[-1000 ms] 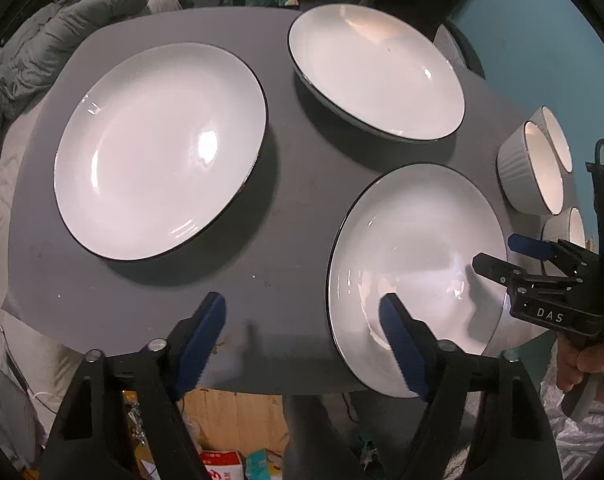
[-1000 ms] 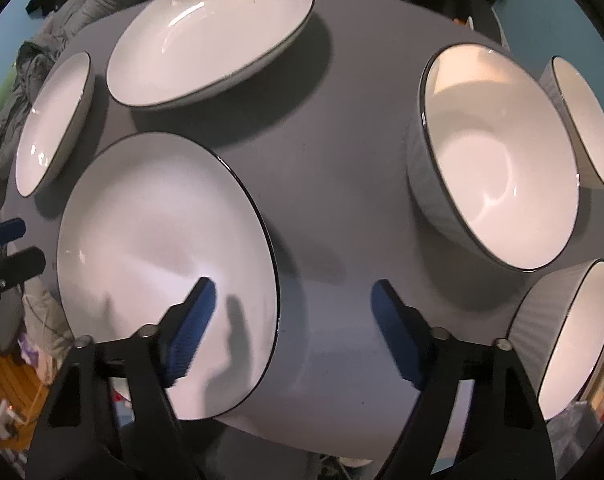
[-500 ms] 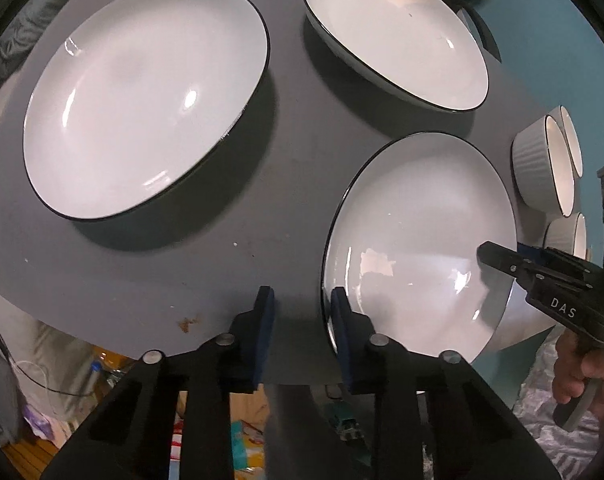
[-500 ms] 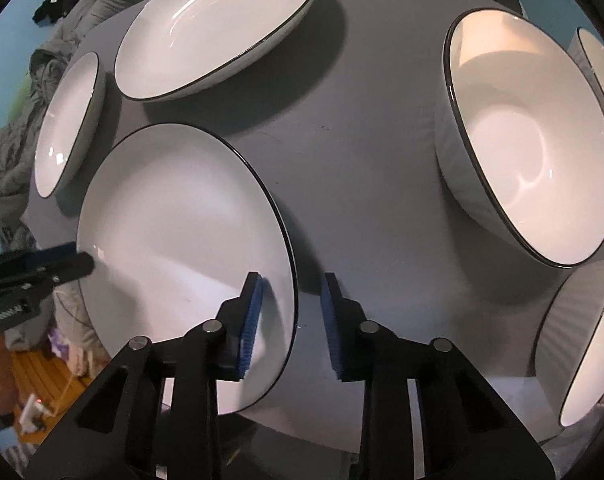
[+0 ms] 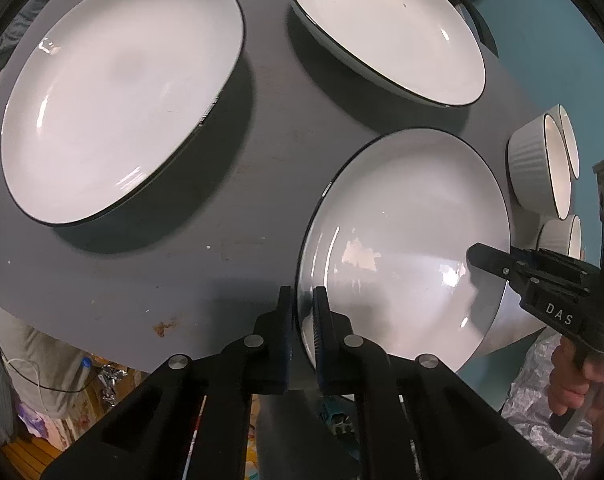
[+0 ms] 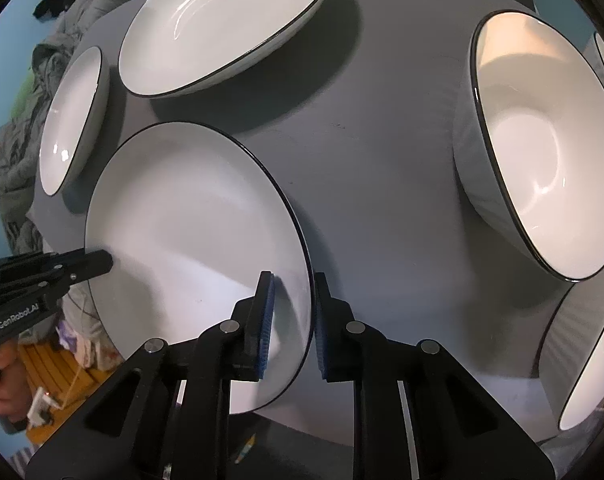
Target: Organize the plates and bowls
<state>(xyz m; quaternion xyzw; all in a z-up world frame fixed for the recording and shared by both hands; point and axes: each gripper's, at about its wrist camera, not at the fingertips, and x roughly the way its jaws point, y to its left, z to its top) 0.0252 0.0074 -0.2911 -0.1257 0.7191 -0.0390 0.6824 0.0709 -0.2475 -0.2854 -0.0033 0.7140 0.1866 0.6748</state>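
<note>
A white deep plate with a black rim lies near the front edge of the grey table. My left gripper is shut on its left rim, which stands between the blue pads. My right gripper straddles the opposite rim. Its jaws are closing, with one pad on the inner face and the other just outside the edge. Each gripper also shows in the other wrist view, the right gripper and the left gripper, at the plate's far side.
A larger plate lies at the left and another plate at the back. Ribbed white bowls stand at the right. A hand holds the right gripper. Clutter lies on the floor below the table edge.
Both grippers went from wide open to closed on opposite rims of the near plate. Both cameras came closer to the table.
</note>
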